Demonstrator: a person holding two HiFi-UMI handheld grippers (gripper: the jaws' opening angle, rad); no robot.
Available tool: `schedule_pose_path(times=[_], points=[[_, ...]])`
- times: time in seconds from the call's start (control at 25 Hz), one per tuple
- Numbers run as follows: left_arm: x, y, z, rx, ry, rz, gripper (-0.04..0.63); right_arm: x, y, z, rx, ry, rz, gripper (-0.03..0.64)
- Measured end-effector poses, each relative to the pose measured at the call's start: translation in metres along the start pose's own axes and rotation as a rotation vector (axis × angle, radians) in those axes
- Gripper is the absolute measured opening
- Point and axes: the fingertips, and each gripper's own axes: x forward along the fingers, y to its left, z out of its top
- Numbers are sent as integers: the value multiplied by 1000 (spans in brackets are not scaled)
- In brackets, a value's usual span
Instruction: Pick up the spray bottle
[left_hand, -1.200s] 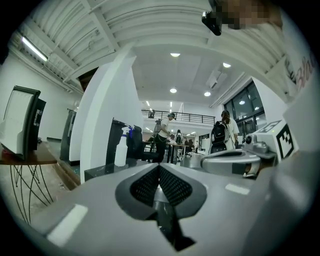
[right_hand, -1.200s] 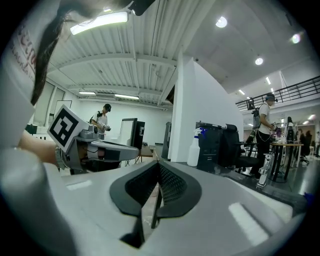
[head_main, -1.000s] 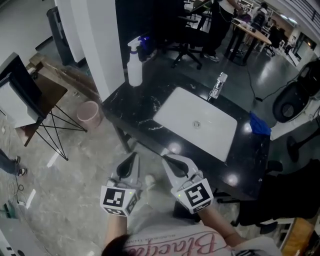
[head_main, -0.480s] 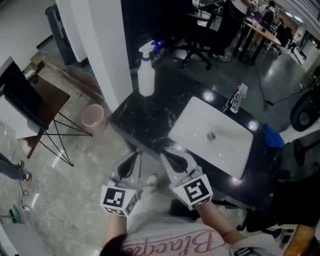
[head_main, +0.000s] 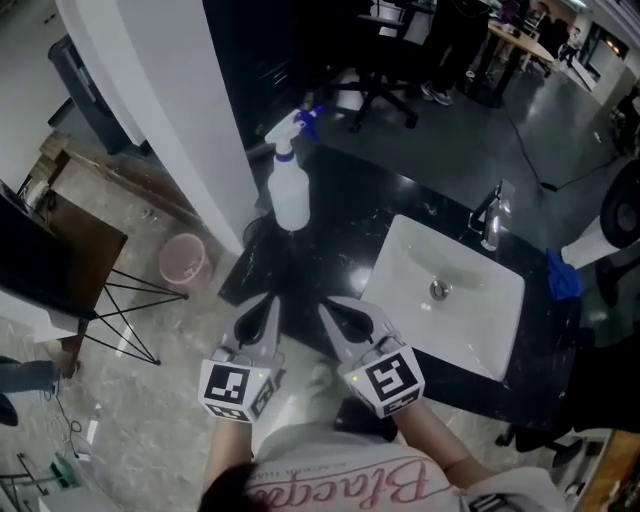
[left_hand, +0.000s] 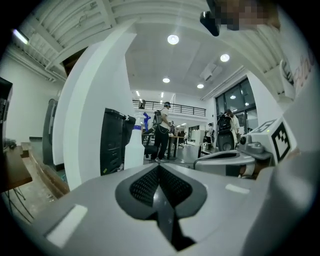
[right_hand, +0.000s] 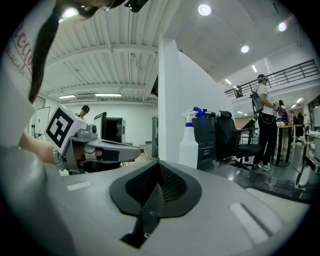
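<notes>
A white spray bottle (head_main: 289, 190) with a blue trigger stands upright at the far left corner of the black counter (head_main: 325, 255), close to a white pillar. It also shows as the bottle (right_hand: 189, 144) in the right gripper view and, partly hidden, as the bottle (left_hand: 133, 155) in the left gripper view. My left gripper (head_main: 268, 302) is shut and empty, at the counter's near edge. My right gripper (head_main: 331, 308) hovers beside it, shut and empty. Both point toward the bottle, well short of it.
A white sink basin (head_main: 450, 293) with a tap (head_main: 490, 215) is set in the counter's right half. A blue cloth (head_main: 563, 277) lies at its far right. A pink bin (head_main: 185, 258) and a wire-legged table (head_main: 70, 270) stand on the floor at left. Office chairs (head_main: 385, 60) stand behind.
Both grippers have moved forward toward the counter, staying side by side and shut. The bottle and sink now lie nearer and lower in the head view.
</notes>
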Motion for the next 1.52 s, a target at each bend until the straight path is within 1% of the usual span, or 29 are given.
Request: schedule_pose_path(times=[0.08, 0.2, 0.24, 0.28, 0.32, 0.44, 0.48, 0.56, 0.72, 0.84, 1.04, 1.24, 1.36, 1.44, 1.52], points=[[14, 6, 1, 10, 4, -18, 1, 9, -8, -1, 19, 6, -15, 2], [32, 14, 0, 9, 15, -22, 2, 16, -13, -2, 39, 11, -23, 3], [38, 15, -1, 10, 21, -32, 30, 18, -14, -2, 40, 14, -23, 2], [45, 16, -2, 16, 28, -43, 93, 19, -16, -2, 39, 17, -25, 3], [51, 17, -2, 28, 35, -49, 138, 20, -19, -3, 40, 21, -30, 2], [67, 24, -2, 54, 43, -40, 185, 25, -27, -4, 56, 29, -54, 3], [72, 27, -2, 52, 44, -38, 210, 27, -29, -4, 59, 30, -61, 2], [84, 32, -4, 51, 49, -42, 283, 31, -32, -3, 59, 36, -72, 2], [114, 52, -13, 39, 70, -48, 377, 40, -41, -5, 67, 51, -125, 2], [139, 69, -20, 34, 89, -61, 415, 47, -48, -6, 93, 65, -182, 3], [179, 81, -32, 59, 127, -132, 430, 58, -53, -10, 119, 112, -273, 3], [209, 86, -26, 62, 102, -204, 432, 68, -66, -15, 153, 136, -390, 2], [220, 82, -25, 63, 99, -280, 434, 76, -68, -14, 151, 153, -445, 2], [226, 78, -28, 84, 109, -330, 433, 83, -68, -11, 139, 157, -471, 3], [230, 76, -29, 119, 107, -359, 423, 89, -68, -6, 124, 161, -497, 2]])
